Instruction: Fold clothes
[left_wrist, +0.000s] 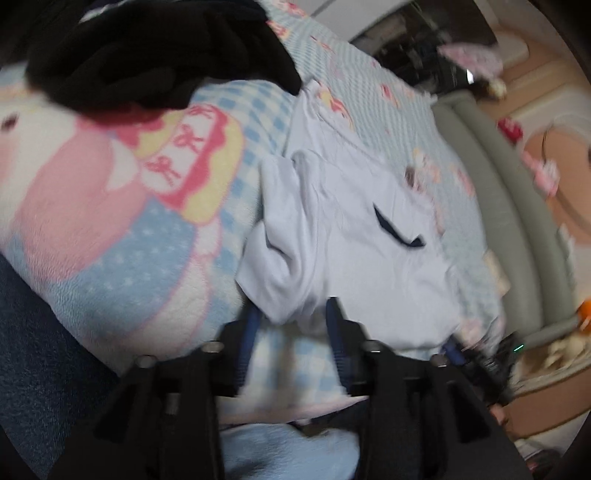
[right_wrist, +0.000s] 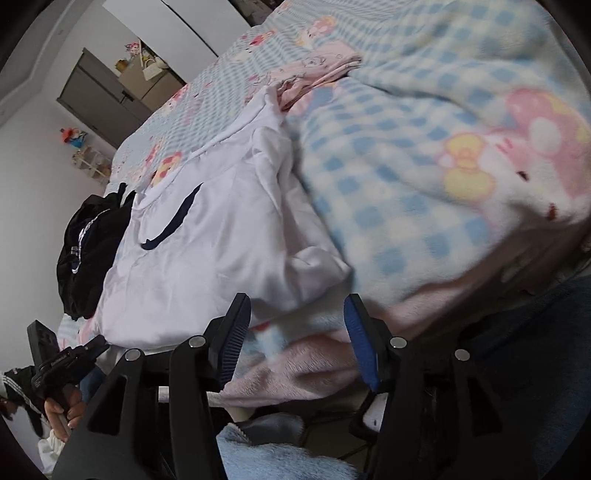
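You hold 2 claws over a bed (right_wrist: 207, 92) covered by a blue-and-white checked sheet with cartoon prints. A white shirt (left_wrist: 354, 236) with a dark curved logo lies spread and rumpled on the bed, beside a fluffy checked blanket (left_wrist: 110, 221) with pink and yellow cartoon figures.

From your left wrist view, the left claw (left_wrist: 293, 321) is spread, its 2 blue-padded fingers (left_wrist: 334, 321) reaching the near edge of the shirt, where a bunched fold of white cloth hangs between them. The picture is too blurred to tell whether the pads touch it. A heap of black clothing (left_wrist: 159, 55) sits on the blanket at the upper left.

From your right wrist view, the right claw (right_wrist: 295, 332) is also spread, holding nothing, its fingers over the blanket's pink underside, just beside the shirt's (right_wrist: 207, 251) near corner. A pink garment (right_wrist: 317, 68) lies beyond the shirt, and a second pile of black clothes (right_wrist: 88, 251) rests at the shirt's left. Your hand (right_wrist: 62, 410) grips a black handle at the lower left.
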